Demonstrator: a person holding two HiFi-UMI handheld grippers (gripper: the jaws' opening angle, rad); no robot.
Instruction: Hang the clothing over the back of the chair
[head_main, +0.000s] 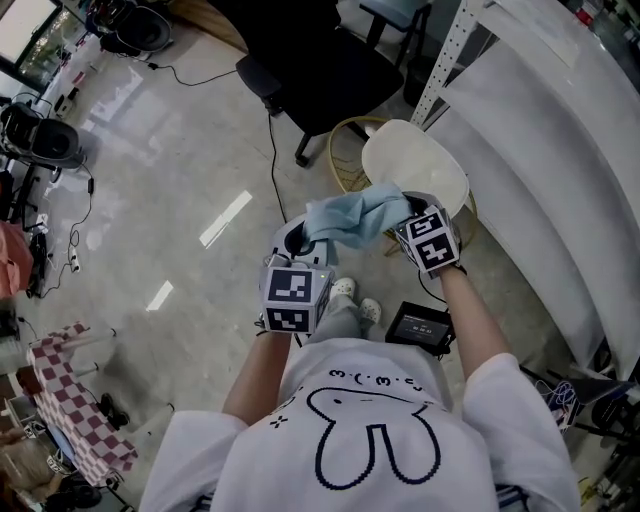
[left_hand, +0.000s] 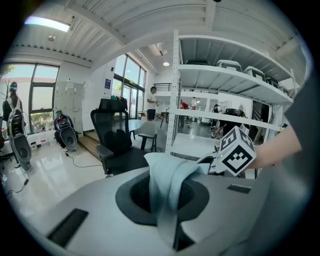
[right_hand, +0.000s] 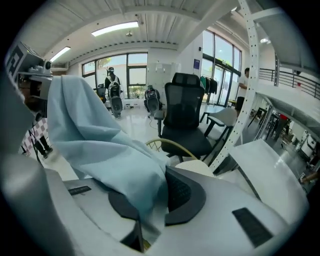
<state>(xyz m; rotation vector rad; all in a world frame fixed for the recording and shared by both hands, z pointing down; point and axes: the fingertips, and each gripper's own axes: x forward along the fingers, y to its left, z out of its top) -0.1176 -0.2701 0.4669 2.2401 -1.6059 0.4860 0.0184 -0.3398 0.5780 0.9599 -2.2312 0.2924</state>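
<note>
1. The clothing (head_main: 355, 218), a pale blue-green cloth, hangs in mid-air at the centre of the head view. It is stretched between the two grippers, above the near edge of the chair (head_main: 415, 165).
2. Its long axis runs across the frame from lower left to upper right, rising slightly toward the right gripper (head_main: 408, 215). The middle is bunched into soft folds rather than spread flat.
3. The left gripper (head_main: 303, 240) has its fingers (left_hand: 225, 210) closed tight on one end. In the left gripper view a narrow band of cloth (left_hand: 167, 185) rises out of the slit between them.
4. The right gripper's fingers (right_hand: 240, 200) are likewise clamped on the other end. A broad fold (right_hand: 95, 140) climbs to the upper left of that view.
5. Both sets of fingertips are buried under fabric in the head view. The kind of garment, and any sleeves or collar, cannot be made out.
6. The chair shows a round cream seat and a curved wicker back hoop (head_main: 345, 140). Its near edge and legs are covered by the cloth and grippers.
7. The fabric is plain, matte and unpatterned.
8. A black office chair (head_main: 320, 60) stands beyond, at the upper centre, and white shelving (head_main: 540, 150) fills the right side.
</note>
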